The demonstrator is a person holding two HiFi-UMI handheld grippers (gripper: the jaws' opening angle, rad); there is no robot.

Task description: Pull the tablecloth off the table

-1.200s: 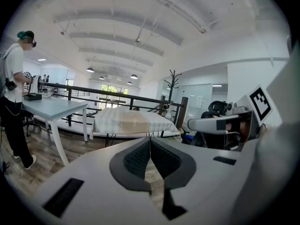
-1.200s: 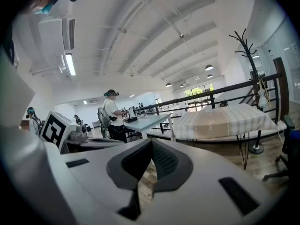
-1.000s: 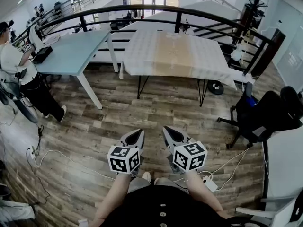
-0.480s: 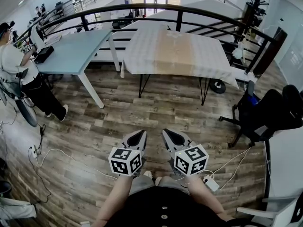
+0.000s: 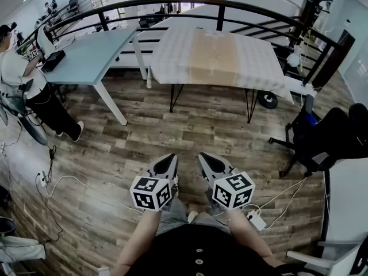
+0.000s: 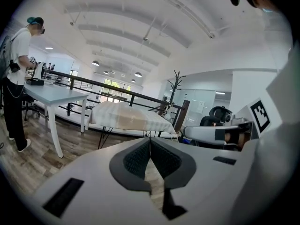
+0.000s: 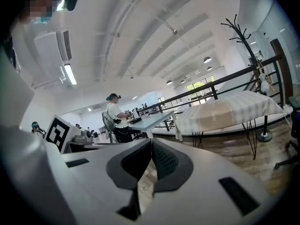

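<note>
I hold the white left gripper [image 5: 168, 158] and white right gripper [image 5: 204, 156] side by side, jaws pressed together, empty; the white-and-tan tablecloth [image 5: 213, 53] covers the black-legged table [image 5: 251, 103], well apart.

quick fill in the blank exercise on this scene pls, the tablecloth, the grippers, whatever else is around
1. The tablecloth covers a table with thin ____ legs.
2. The left gripper and the right gripper are both empty, their fingers ____.
3. The floor under them is made of ____.
4. A person stands by the other table on the head view's ____ side.

Missing words: black; shut; wood; left
</note>
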